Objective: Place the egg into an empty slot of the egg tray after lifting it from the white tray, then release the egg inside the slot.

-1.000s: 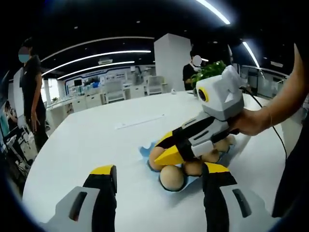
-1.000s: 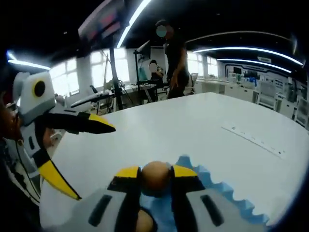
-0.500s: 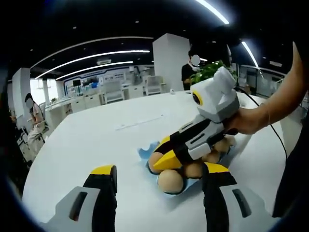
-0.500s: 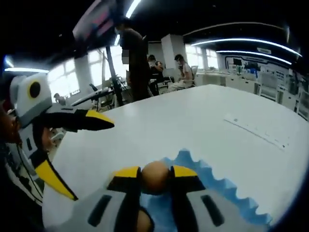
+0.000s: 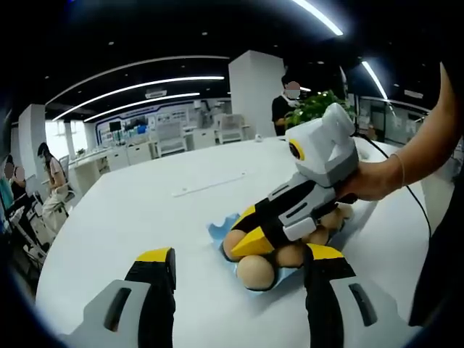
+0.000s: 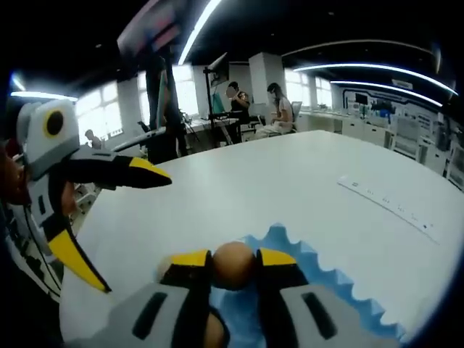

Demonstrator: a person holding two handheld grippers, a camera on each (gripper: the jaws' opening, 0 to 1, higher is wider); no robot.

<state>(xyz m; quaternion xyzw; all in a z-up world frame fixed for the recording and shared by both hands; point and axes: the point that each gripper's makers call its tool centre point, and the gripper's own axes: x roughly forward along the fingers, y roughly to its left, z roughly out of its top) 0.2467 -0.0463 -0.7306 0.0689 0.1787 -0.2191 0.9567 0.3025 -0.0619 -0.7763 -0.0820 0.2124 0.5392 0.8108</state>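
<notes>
The right gripper (image 6: 232, 262), with yellow-tipped black jaws, is closed on a pale brown egg (image 6: 233, 264), pinched between the two tips. It hangs directly over the blue scalloped egg tray (image 6: 330, 293), which lies on the large white desk (image 6: 290, 188) near the edge closest to the person.

In the left gripper view the right gripper (image 5: 255, 233) reaches in from the right, slanting down at the blue egg tray (image 5: 220, 230) where several eggs (image 5: 255, 271) already sit; the held egg is hidden behind its jaws there.

The left gripper (image 5: 239, 262) has its jaws spread wide and empty, level with the tray but apart from it.

The slot the egg wants seems to lie straight below the right gripper's tips, so lowering should come first, then opening. Whether that slot is empty I cannot tell.
</notes>
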